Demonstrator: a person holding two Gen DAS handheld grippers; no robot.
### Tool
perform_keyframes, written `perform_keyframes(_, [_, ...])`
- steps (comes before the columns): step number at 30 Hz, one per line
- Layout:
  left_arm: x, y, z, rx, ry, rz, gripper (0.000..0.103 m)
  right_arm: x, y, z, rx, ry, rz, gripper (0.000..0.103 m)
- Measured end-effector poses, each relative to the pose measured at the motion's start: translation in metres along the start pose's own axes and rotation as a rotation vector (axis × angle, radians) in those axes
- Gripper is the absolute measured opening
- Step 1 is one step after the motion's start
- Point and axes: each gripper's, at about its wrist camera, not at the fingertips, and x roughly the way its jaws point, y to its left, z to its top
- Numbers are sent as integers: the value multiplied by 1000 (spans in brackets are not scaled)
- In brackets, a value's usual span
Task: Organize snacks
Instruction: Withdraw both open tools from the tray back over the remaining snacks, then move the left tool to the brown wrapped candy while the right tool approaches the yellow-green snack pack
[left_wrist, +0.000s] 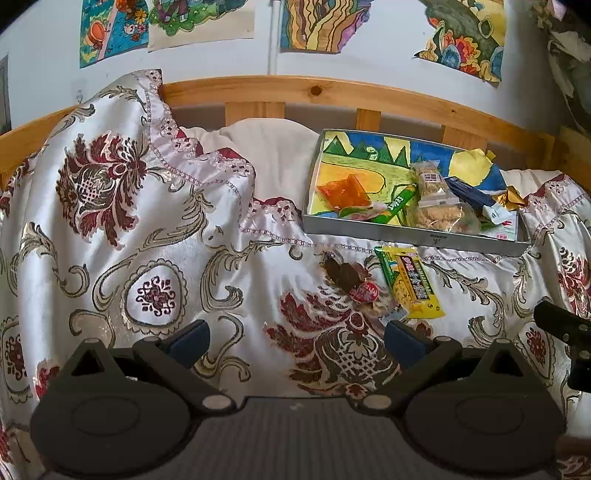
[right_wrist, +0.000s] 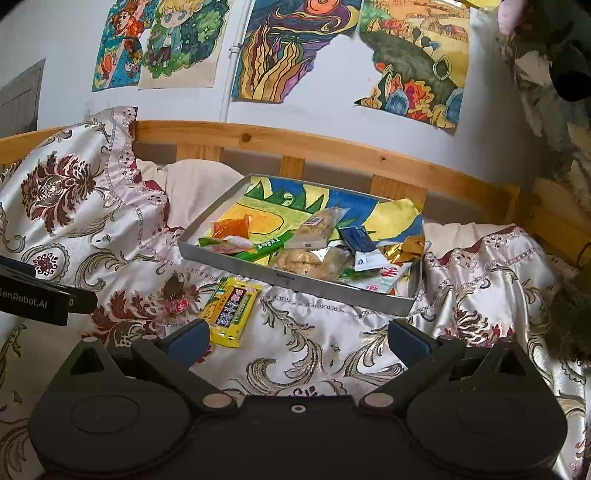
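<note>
1. At the centre right of the left wrist view a shallow grey tray (left_wrist: 402, 233) sits on a patterned satin bedspread (left_wrist: 122, 236), its floor lined with a bright painted sheet.
2. Inside the tray lie an orange packet (left_wrist: 345, 192), a green stick pack (left_wrist: 399, 203), clear bags of pale crisped snacks (left_wrist: 439, 218), a dark blue packet (left_wrist: 467, 192) and a gold wrapper (left_wrist: 509, 197) at its right end.
3. Just below the tray's front wall, on the bedspread, a yellow-and-green snack packet (left_wrist: 412, 282) lies flat; a dark snack in a clear wrapper with a red label (left_wrist: 351, 278) touches its left edge.
4. In the lower part of that view the left gripper (left_wrist: 297, 341) hangs above the cloth with its blue-padded fingers spread wide and nothing between them.
5. In the right wrist view the right gripper (right_wrist: 297, 341) is likewise spread apart and holds nothing; its left finger (right_wrist: 188, 341) sits just beside the lower end of the yellow packet (right_wrist: 231, 310), and I cannot tell whether they touch.
6. At the left edge of this view the other tool's black body shows.
7. Across the top of both views a wooden bed rail (right_wrist: 332, 151) runs below coloured drawings (right_wrist: 291, 48) on the wall.
</note>
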Motion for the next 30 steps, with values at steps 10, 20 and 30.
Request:
perform_keyframes(10, [0, 1, -3, -30, 9, 6, 102, 4, 1, -1, 11, 22, 17, 102])
perform_keyframes(20, [4, 2, -3, -43, 31, 24, 102, 14, 2, -4, 18, 79, 44, 102])
perform_keyframes(30, [10, -1, 2, -32, 34, 45, 102, 23, 4, -3, 14, 85, 55, 102])
